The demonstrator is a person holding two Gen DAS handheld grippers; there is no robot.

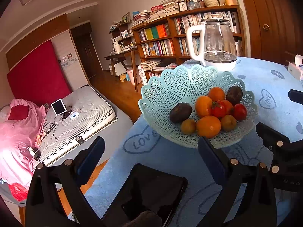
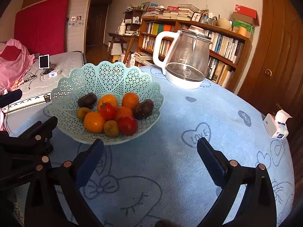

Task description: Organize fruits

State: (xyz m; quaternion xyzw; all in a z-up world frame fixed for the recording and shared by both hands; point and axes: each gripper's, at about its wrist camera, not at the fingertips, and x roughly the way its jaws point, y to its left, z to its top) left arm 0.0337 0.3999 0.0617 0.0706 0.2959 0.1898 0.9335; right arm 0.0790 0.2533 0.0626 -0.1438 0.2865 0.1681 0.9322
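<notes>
A pale green lattice fruit basket [image 1: 170,83] [image 2: 106,75] stands on the blue tablecloth [image 1: 170,158] [image 2: 170,124]. It holds oranges [image 1: 208,125] [image 2: 94,122], two red tomatoes [image 1: 218,108] [image 2: 127,125], two dark passion fruits [image 1: 180,112] [image 2: 87,100] and small yellowish fruits [image 1: 188,126] [image 2: 111,128]. My left gripper [image 1: 151,153] is open and empty, just short of the basket's near rim. My right gripper [image 2: 150,153] is open and empty too, over bare cloth to the right of the basket. Each gripper shows at the edge of the other's view.
A glass kettle with a white handle [image 1: 214,43] [image 2: 186,60] stands behind the basket. A tissue pack [image 2: 276,124] lies near the table's right edge. A dark chair back [image 1: 151,189] sits at the near edge. A bed [image 1: 79,117] and bookshelves [image 1: 170,37] lie beyond the table.
</notes>
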